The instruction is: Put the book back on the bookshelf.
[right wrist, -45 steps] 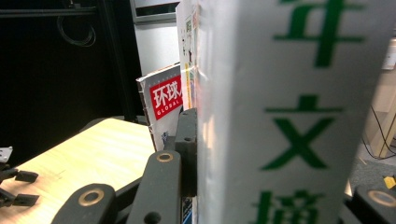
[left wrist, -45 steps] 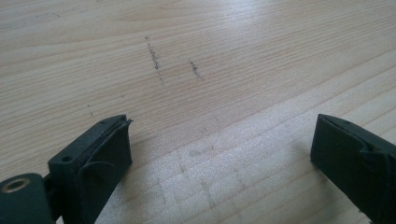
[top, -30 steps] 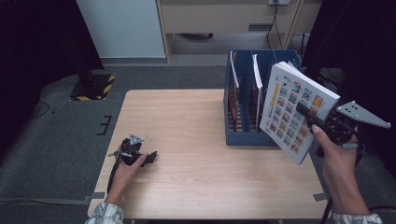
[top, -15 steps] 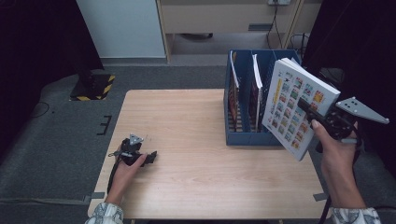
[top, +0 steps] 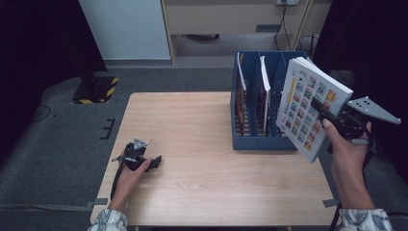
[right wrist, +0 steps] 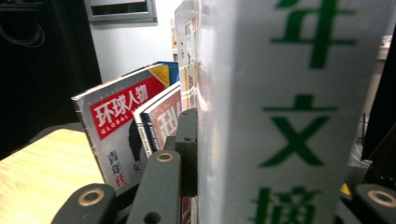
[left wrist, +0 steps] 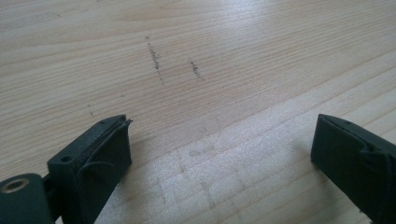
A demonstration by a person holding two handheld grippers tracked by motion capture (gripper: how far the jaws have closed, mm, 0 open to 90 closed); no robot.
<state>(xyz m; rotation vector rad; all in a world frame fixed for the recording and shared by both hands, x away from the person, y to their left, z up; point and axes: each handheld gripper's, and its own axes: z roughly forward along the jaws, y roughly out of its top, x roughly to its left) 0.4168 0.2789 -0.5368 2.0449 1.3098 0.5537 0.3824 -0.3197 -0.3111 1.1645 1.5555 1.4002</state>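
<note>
Right claw [top: 323,114] clamped on thick white book [top: 310,107], tilted above blue file rack [top: 255,142] at bench's right edge; left claw [top: 155,162] gaping, empty, on bench [top: 192,125].

The left and middle of the counter [top: 202,144] are bare wood, so a hand can pass there. At the right, the blue rack [top: 262,139] stands in the way. Magazines [top: 263,94] fill its left slots; the right slot looks free.

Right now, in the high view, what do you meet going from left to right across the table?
Left gripper resting on the table → blue file rack with magazines → thick book → right gripper clamped on the book.
</note>
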